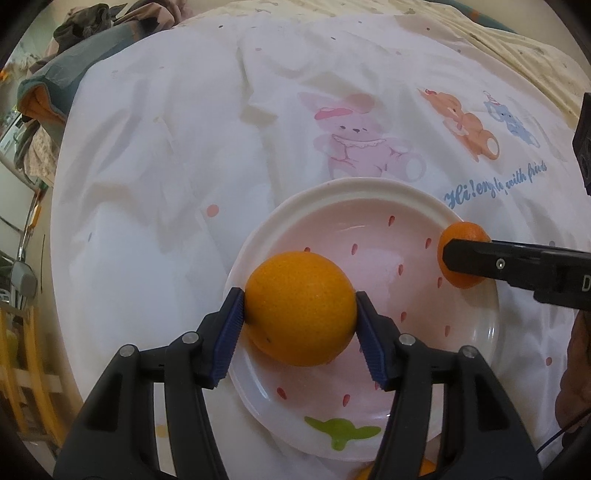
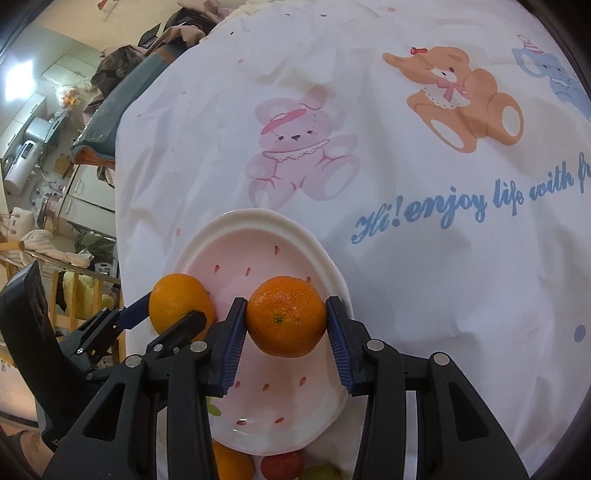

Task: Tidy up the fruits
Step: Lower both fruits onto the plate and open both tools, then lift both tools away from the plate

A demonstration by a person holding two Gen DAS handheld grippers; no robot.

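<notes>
A pink strawberry-print plate [image 1: 369, 192] with a white rim lies on a white cartoon-bear cloth; it also shows in the right wrist view [image 2: 258, 218]. My left gripper [image 1: 299, 314] is shut on a large orange [image 1: 301, 308] over the plate's left part. My right gripper [image 2: 286, 321] is shut on a smaller, darker tangerine [image 2: 286, 315] over the plate's right edge. The tangerine [image 1: 461, 230] and right gripper show at the right in the left wrist view. The orange [image 2: 177, 301] shows at the left in the right wrist view.
More fruit lies near the plate's near edge: an orange one [image 2: 232, 463], a red one [image 2: 282, 467] and a green one [image 2: 321, 474]. The cloth [image 2: 424, 277] spreads far and right. Piled clothes [image 1: 81, 26] lie at the far left; furniture stands beyond the left edge.
</notes>
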